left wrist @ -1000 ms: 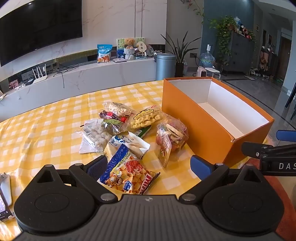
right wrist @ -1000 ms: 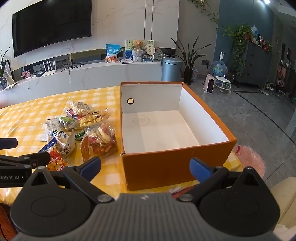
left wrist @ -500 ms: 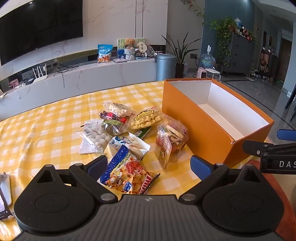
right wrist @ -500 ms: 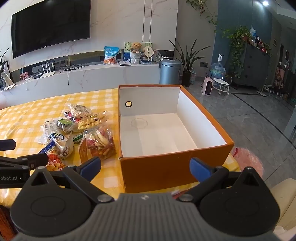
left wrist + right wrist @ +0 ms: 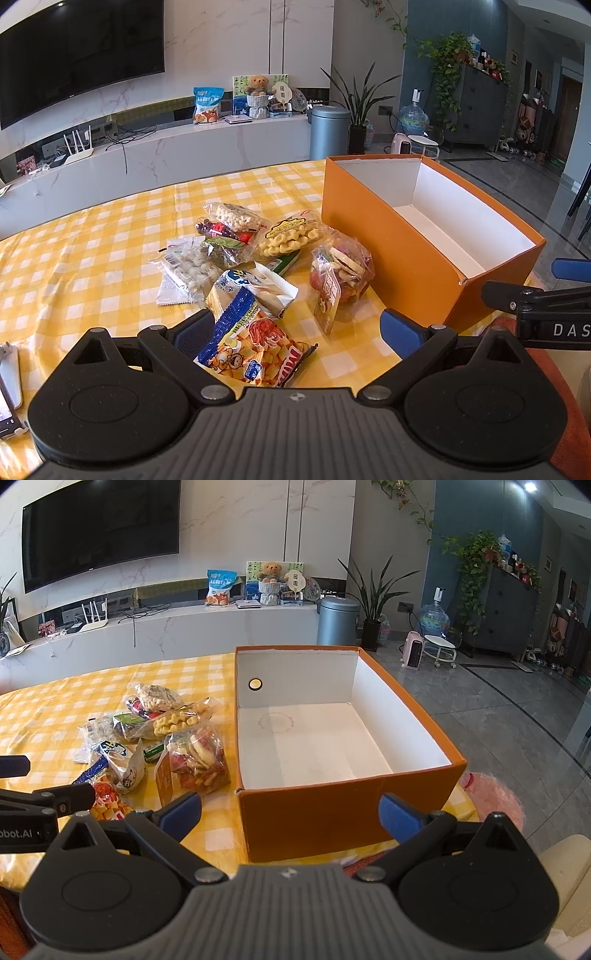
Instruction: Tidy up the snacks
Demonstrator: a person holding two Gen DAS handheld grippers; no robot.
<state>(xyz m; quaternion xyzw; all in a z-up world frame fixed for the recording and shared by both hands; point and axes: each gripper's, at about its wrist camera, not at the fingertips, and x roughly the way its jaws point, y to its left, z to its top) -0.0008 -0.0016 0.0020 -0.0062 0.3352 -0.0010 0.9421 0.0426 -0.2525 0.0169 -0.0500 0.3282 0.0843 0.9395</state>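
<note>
Start of packing: orange box (image 5: 343,812) empty at counter's right edge. Left gripper (image 5: 297,330) spread, nearest crisp packet (image 5: 255,349); right gripper (image 5: 290,810) spread, idle. Next: pinch packet, carry into box.

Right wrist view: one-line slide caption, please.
Open right gripper faces an empty orange box; snack packets lie piled beside it on the yellow checked tablecloth.

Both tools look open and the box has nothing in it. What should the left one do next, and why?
Probably lower the left tool onto the blue-and-orange chip bag: it lies nearest, between the open fingers, and the orange box holds no snacks.
</note>
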